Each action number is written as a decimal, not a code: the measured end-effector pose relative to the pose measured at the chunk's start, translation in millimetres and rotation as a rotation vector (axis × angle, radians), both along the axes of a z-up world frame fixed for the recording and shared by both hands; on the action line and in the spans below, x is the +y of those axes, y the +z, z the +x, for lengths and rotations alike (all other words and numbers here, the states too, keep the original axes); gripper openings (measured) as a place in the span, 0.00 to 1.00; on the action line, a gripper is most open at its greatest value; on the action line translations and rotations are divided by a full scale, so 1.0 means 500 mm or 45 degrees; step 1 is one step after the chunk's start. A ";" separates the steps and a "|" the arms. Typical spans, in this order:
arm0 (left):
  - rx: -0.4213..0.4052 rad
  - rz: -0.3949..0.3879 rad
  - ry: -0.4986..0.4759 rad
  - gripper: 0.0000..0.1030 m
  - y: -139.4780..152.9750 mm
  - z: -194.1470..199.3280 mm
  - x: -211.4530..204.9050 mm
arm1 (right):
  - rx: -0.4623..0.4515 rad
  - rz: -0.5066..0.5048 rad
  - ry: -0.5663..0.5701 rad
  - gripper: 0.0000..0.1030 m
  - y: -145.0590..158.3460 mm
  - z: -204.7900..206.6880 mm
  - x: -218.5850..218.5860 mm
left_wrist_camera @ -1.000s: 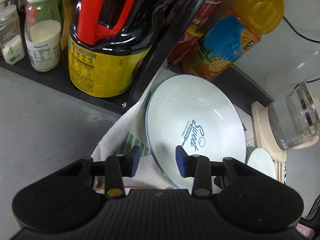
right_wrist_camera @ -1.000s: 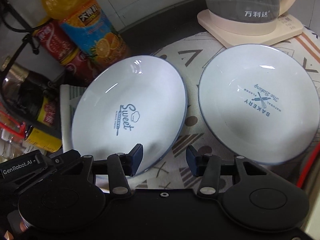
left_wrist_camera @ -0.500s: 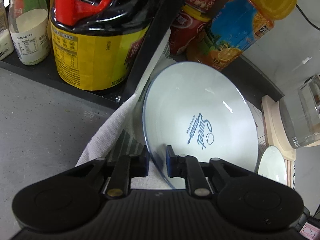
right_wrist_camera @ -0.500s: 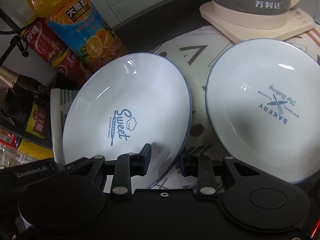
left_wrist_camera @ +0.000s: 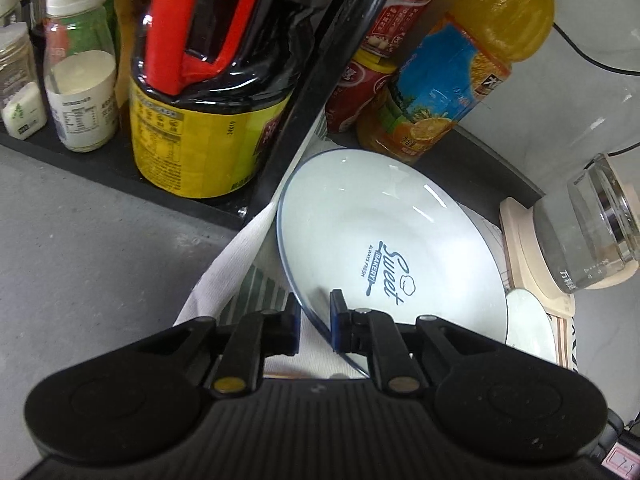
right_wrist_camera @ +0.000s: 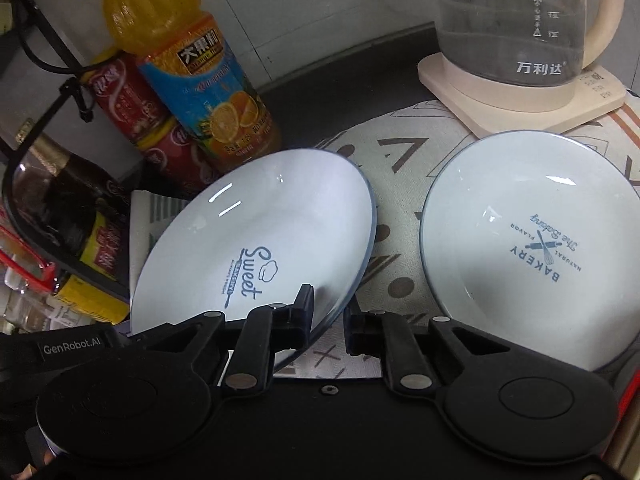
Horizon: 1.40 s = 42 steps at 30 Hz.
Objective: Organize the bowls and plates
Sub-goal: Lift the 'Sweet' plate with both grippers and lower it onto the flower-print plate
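Nearest in the left wrist view, the left gripper [left_wrist_camera: 315, 322] is clamped on the near rim of the "Sweet" plate [left_wrist_camera: 384, 248], one blue pad set on each face of the rim. In the right wrist view, the right gripper [right_wrist_camera: 329, 322] is seen with its jaws closing on the opposite edge of the same plate [right_wrist_camera: 256, 236], the rim lying between the pads with one finger above the white face and the other beneath it; whether the pads already press on the rim cannot be told. The plate is held tilted, its far edge raised toward the bottles and its near edge low over a patterned cloth [right_wrist_camera: 396, 160]. Just beside it on the cloth, to the right in the right wrist view, the "Bakery" plate [right_wrist_camera: 532, 240] is lying flat, apart from the first plate, with a strip of cloth between the two. In the left wrist view a grey counter [left_wrist_camera: 80, 260] is seen to the left of the cloth. Farther back, a glass kettle [right_wrist_camera: 516, 20] is standing on its cream base at the cloth's far edge. Behind the tilted plate an orange juice bottle [right_wrist_camera: 200, 80] is standing upright with red cans [right_wrist_camera: 132, 108] just beside it. A large dark bottle with a yellow label [left_wrist_camera: 208, 136] and a small white-capped bottle [left_wrist_camera: 80, 76] are kept on a black shelf at the far left.
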State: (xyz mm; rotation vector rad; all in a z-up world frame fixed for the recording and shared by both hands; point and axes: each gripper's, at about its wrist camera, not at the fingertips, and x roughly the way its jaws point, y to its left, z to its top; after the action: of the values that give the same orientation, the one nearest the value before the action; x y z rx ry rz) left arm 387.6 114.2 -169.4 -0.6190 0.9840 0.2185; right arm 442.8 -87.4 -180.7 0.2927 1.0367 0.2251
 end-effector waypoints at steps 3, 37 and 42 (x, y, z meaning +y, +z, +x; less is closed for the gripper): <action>-0.017 0.011 -0.007 0.12 0.015 -0.017 -0.006 | -0.016 0.001 0.007 0.14 0.011 -0.020 -0.003; -0.092 0.070 -0.030 0.13 0.090 -0.319 -0.053 | -0.115 0.035 0.082 0.15 0.088 -0.305 -0.028; -0.080 0.063 -0.026 0.13 0.082 -0.351 -0.054 | -0.118 0.026 0.106 0.15 0.089 -0.332 -0.027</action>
State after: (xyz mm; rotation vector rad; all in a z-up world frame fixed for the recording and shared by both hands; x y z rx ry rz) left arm 212.0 87.3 -128.1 -0.5676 0.9215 0.2035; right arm 276.7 -100.9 -136.4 0.2552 0.9561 0.3216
